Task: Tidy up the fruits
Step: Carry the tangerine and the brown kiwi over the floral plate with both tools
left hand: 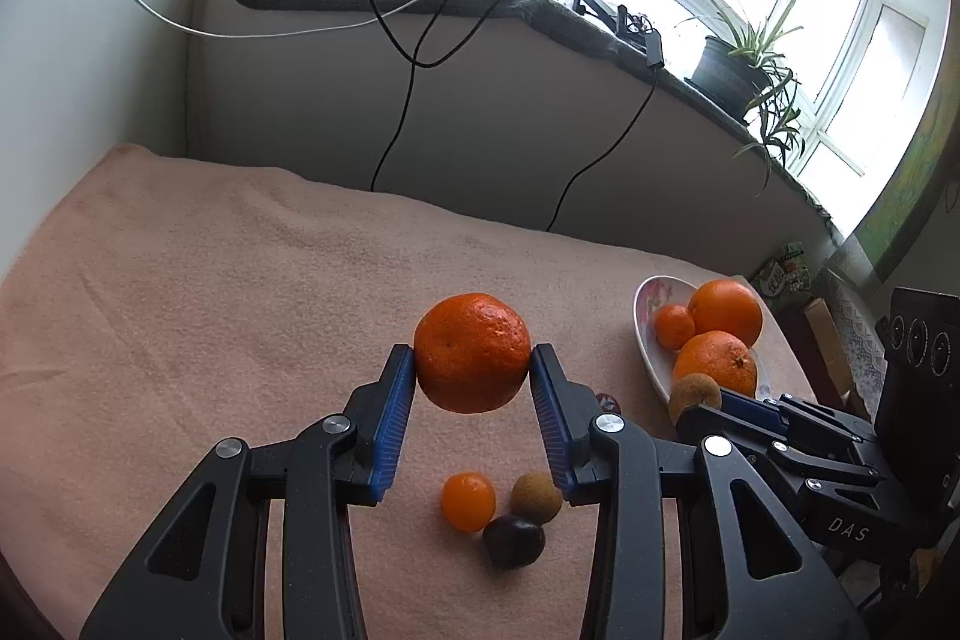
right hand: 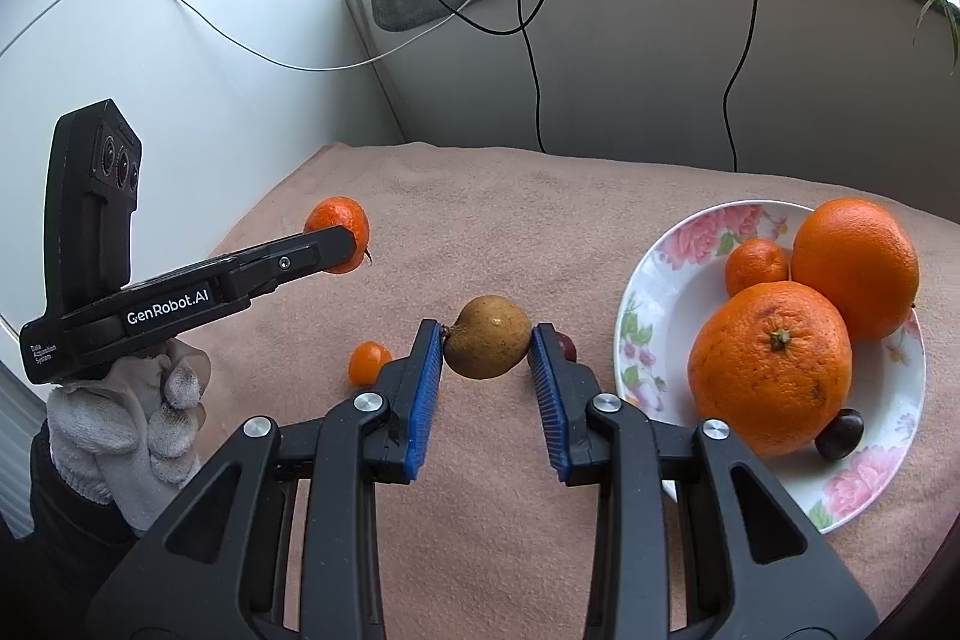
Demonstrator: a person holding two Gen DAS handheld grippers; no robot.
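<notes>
Left gripper (left hand: 472,363) clamped on a mandarin (left hand: 472,352), held clear above the pink cloth (left hand: 210,292). Right gripper (right hand: 487,340) pinching a brown fruit (right hand: 487,337), also off the cloth. Beneath, a small kumquat (left hand: 468,501) beside a dark chestnut (left hand: 513,541). Further right, a flowered plate (right hand: 672,274) bearing three oranges (right hand: 771,365).

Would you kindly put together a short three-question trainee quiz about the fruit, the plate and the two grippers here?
1. True or false: the left gripper holds a round orange mandarin clear of the pink cloth.
2. What is clamped in the right gripper? A) dark chestnut B) brown-skinned round fruit C) small kumquat
3. How many orange citrus fruits lie on the white floral plate?

Key: 1 true; 2 B; 3 three.
</notes>
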